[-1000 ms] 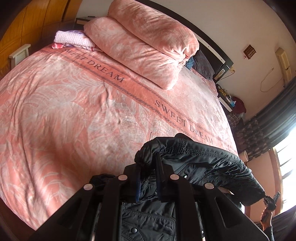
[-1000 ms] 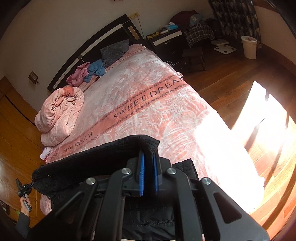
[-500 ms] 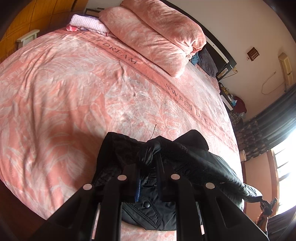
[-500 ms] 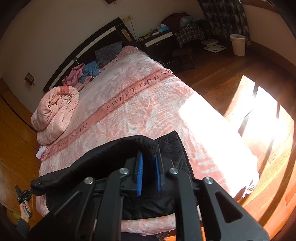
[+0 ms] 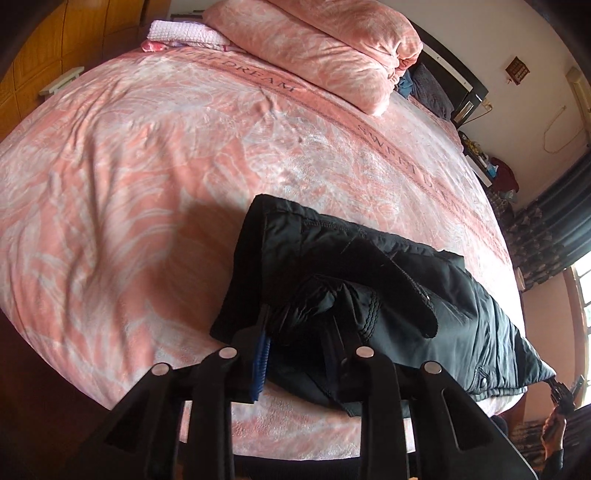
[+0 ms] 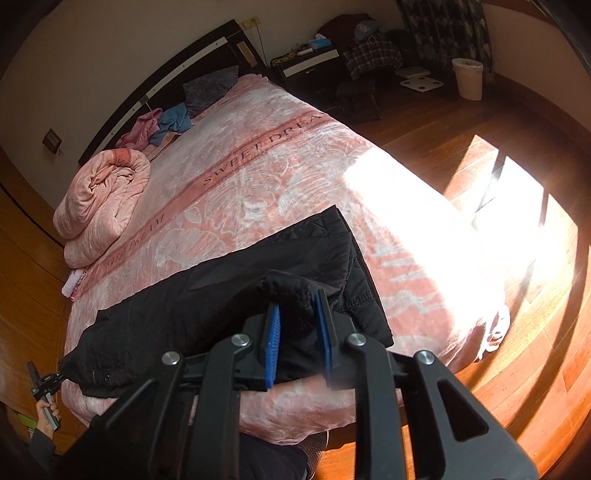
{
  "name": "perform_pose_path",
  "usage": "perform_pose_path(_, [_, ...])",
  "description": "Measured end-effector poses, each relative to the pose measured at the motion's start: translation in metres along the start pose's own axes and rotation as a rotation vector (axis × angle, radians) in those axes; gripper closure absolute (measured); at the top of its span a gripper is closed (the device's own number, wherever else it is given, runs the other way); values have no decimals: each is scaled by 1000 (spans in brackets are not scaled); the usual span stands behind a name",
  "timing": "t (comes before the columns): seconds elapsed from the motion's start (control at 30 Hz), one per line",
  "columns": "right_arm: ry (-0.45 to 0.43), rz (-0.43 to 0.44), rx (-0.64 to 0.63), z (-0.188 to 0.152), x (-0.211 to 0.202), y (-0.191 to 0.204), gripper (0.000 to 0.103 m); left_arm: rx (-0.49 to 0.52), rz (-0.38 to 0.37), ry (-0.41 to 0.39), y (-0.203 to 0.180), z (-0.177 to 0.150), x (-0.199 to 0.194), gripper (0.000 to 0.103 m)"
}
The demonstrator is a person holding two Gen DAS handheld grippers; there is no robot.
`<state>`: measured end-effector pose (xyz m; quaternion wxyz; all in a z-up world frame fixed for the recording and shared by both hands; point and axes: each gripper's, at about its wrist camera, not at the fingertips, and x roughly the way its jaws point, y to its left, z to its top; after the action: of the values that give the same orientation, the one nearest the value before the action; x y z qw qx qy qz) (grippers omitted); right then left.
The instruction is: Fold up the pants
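Black padded pants (image 5: pixel 369 280) lie in a folded bundle on the near edge of the pink bed (image 5: pixel 147 184); they also show in the right wrist view (image 6: pixel 229 295). My left gripper (image 5: pixel 295 325) sits at one end of the bundle with its jaws apart and black cloth bunched between them. My right gripper (image 6: pixel 295 306) sits at the other end, its blue pads (image 6: pixel 271 343) apart with a fold of the pants between them. Each view shows the other gripper small at the pants' far corner.
A rolled pink duvet (image 6: pixel 99 199) and loose clothes (image 6: pixel 162 125) lie near the headboard (image 6: pixel 177 81). A folded white towel (image 5: pixel 177 33) sits at the bed's far corner. Wooden floor with a sunlit patch (image 6: pixel 509 221), a bin (image 6: pixel 467 77) and a nightstand (image 6: pixel 314 62) lie beyond.
Both grippers brought the pants down from mid-air onto the bed's near edge. Both sets of jaws have spread from pinching the cloth to standing apart.
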<state>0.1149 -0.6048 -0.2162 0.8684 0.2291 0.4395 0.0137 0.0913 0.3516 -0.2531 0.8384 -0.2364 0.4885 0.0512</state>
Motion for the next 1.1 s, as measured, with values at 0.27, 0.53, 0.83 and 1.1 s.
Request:
perform_pose_path(0.27, [45, 7, 125, -21, 5, -22, 56, -90, 207, 26, 35, -25, 5, 34])
perform_pose_path(0.53, [47, 100, 333, -44, 12, -41, 46, -257, -2, -144, 40, -38, -20, 21])
perform_pose_path(0.83, [53, 185, 485, -79, 21, -49, 38, -229, -93, -79, 12, -26, 16, 31])
perform_pose_path(1.1, [25, 195, 529, -85, 18, -54, 37, -177, -65, -73, 3, -18, 31, 90])
